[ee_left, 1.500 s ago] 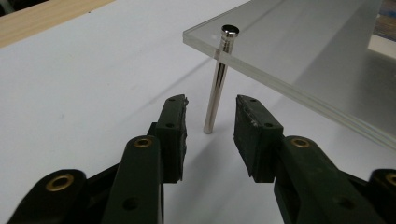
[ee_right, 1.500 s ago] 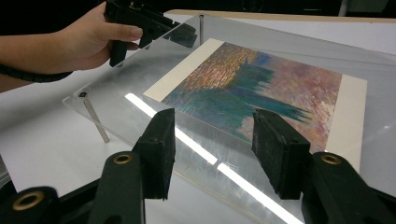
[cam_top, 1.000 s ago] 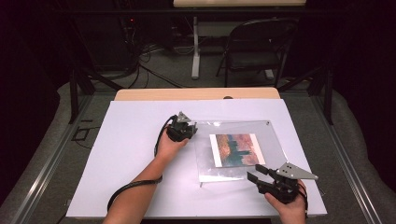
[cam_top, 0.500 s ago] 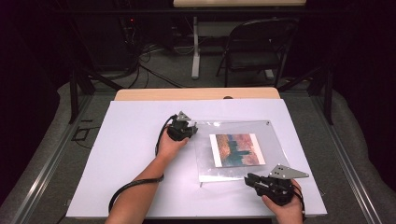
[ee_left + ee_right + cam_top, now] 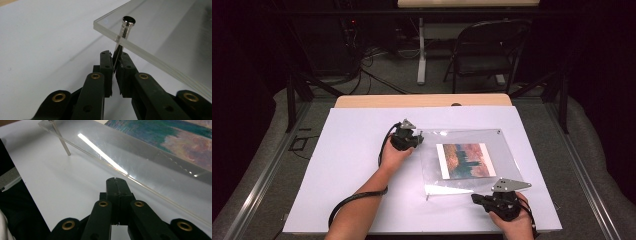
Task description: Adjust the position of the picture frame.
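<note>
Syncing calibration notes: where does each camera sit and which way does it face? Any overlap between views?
High view: fixed above the person's side, looking forward and down on the white table; both forearms, left tool and right tool show.
Left gripper view: rides the left tool, looking along its jaws, shut on a metal standoff pin of the acrylic frame.
Right gripper view: rides the right tool, jaws shut on nothing, facing the frame's edge and its picture.
Shared: all see the frame.

Left tool (image 5: 115,64) clamped tight; right tool (image 5: 116,182) just closed, empty.
</note>
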`<state>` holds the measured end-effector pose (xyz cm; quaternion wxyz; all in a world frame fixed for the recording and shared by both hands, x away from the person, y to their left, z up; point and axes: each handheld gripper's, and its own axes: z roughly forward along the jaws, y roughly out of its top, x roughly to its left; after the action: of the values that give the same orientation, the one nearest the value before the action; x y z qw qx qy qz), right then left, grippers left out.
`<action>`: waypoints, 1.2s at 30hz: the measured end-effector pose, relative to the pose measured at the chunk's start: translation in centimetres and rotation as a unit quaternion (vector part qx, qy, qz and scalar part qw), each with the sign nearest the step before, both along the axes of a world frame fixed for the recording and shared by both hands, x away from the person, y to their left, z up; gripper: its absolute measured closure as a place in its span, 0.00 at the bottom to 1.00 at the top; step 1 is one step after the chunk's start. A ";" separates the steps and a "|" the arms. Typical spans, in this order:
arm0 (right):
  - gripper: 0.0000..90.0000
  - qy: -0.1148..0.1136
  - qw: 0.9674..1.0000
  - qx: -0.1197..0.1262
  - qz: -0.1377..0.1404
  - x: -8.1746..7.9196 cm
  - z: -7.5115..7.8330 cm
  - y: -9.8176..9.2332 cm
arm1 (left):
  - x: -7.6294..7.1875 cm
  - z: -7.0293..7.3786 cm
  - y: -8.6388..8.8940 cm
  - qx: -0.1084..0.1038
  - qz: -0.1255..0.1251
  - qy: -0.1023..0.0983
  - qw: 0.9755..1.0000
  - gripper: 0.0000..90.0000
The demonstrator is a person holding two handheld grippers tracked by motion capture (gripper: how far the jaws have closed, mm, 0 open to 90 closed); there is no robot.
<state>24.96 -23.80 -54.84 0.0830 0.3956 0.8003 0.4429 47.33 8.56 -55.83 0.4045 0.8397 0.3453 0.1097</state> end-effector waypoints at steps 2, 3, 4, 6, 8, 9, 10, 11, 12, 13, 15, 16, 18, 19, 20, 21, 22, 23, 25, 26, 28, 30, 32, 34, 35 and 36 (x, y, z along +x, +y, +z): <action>1.00 0.008 1.000 -0.014 -0.005 0.2 -0.2 0.1 | 0.0 0.0 0.1 0.000 -0.002 -0.001 1.000 0.93; 1.00 0.015 1.000 -0.013 -0.009 0.3 -0.3 0.0 | -0.2 0.0 0.2 0.000 -0.003 0.000 1.000 0.93; 1.00 0.015 1.000 -0.013 -0.009 0.3 -0.3 0.0 | -0.2 0.0 0.2 0.000 -0.003 0.000 1.000 0.93; 1.00 0.019 1.000 -0.011 -0.022 0.6 -0.4 -0.2 | -0.3 0.1 0.3 0.001 -0.003 0.000 1.000 0.93; 1.00 0.031 0.999 -0.005 -0.028 0.9 -0.6 -0.5 | -0.5 0.0 0.5 0.000 -0.002 -0.001 1.000 0.93; 1.00 0.039 0.999 -0.001 -0.036 1.0 -0.6 -0.8 | -0.7 -0.1 0.9 -0.004 0.000 -0.003 1.000 0.93; 1.00 0.039 0.999 -0.001 -0.036 1.0 -0.6 -0.8 | -0.7 -0.1 0.9 -0.004 0.000 -0.003 1.000 0.93; 1.00 0.038 0.998 0.002 -0.043 1.1 -0.6 -0.9 | -0.8 -0.1 1.4 -0.005 0.005 -0.003 1.000 0.93; 1.00 0.038 0.998 0.002 -0.043 1.1 -0.6 -0.9 | -0.8 -0.1 1.4 -0.005 0.005 -0.003 1.000 0.93; 1.00 0.035 0.998 0.005 -0.047 1.3 -0.4 -1.1 | -1.1 -0.2 2.0 -0.007 0.009 -0.003 1.000 0.93; 1.00 0.035 0.998 0.006 -0.051 1.4 -0.3 -1.1 | -1.2 -0.1 2.3 -0.005 0.011 -0.004 1.000 0.93; 1.00 0.031 0.998 0.016 -0.056 1.6 -0.2 -1.3 | -1.4 -0.2 2.6 -0.009 0.016 -0.005 1.000 0.93; 1.00 0.030 0.998 0.021 -0.058 1.8 -0.1 -1.5 | -1.8 -0.1 3.3 -0.004 0.019 -0.006 1.000 0.93; 1.00 0.033 0.998 0.020 -0.058 2.2 0.0 -1.5 | -2.2 0.0 3.8 -0.005 0.023 -0.008 1.000 0.94; 1.00 0.035 0.997 0.021 -0.060 2.3 0.0 -1.4 | -2.4 0.1 4.1 -0.001 0.024 -0.008 1.000 0.94; 1.00 0.037 0.997 0.016 -0.059 2.5 0.0 -1.3 | -2.6 0.2 4.3 0.001 0.026 -0.009 1.000 0.94; 1.00 0.037 0.997 0.016 -0.059 2.5 0.0 -1.3 | -2.6 0.2 4.3 0.001 0.026 -0.009 1.000 0.94; 1.00 0.034 0.998 0.011 -0.055 2.7 0.0 -1.0 | -2.9 0.3 4.6 0.005 0.028 -0.011 1.000 0.94; 1.00 0.032 0.998 0.010 -0.053 3.1 0.0 -0.8 | -3.6 0.4 5.6 0.006 0.035 -0.010 0.999 0.94; 1.00 0.032 0.998 0.012 -0.052 3.3 -0.1 -0.7 | -3.9 0.4 6.0 0.006 0.040 -0.008 0.999 0.94; 1.00 0.034 0.998 0.015 -0.052 3.6 -0.1 -0.5 | -4.1 0.3 6.4 0.005 0.044 -0.006 0.999 0.94; 1.00 0.036 0.998 0.015 -0.050 4.4 0.0 -0.3 | -5.0 0.4 7.5 0.006 0.053 -0.005 0.999 0.94; 1.00 0.037 0.998 0.014 -0.051 4.7 0.0 -0.2 | -5.3 0.5 7.8 0.007 0.055 -0.005 0.998 0.94; 1.00 0.038 0.998 0.024 -0.054 5.5 -0.1 0.1 | -6.0 0.5 8.5 0.008 0.059 -0.003 0.998 0.95; 1.00 0.039 0.997 0.027 -0.054 5.8 -0.2 0.1 | -6.8 0.4 9.1 0.007 0.062 -0.002 0.998 0.95; 1.00 0.039 0.997 0.027 -0.054 5.8 -0.2 0.1 | -6.8 0.4 9.1 0.007 0.062 -0.002 0.998 0.95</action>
<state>30.75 -23.70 -55.01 0.0647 0.4572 0.7683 0.4434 40.55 17.62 -55.38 0.3917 0.8195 0.3947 0.1387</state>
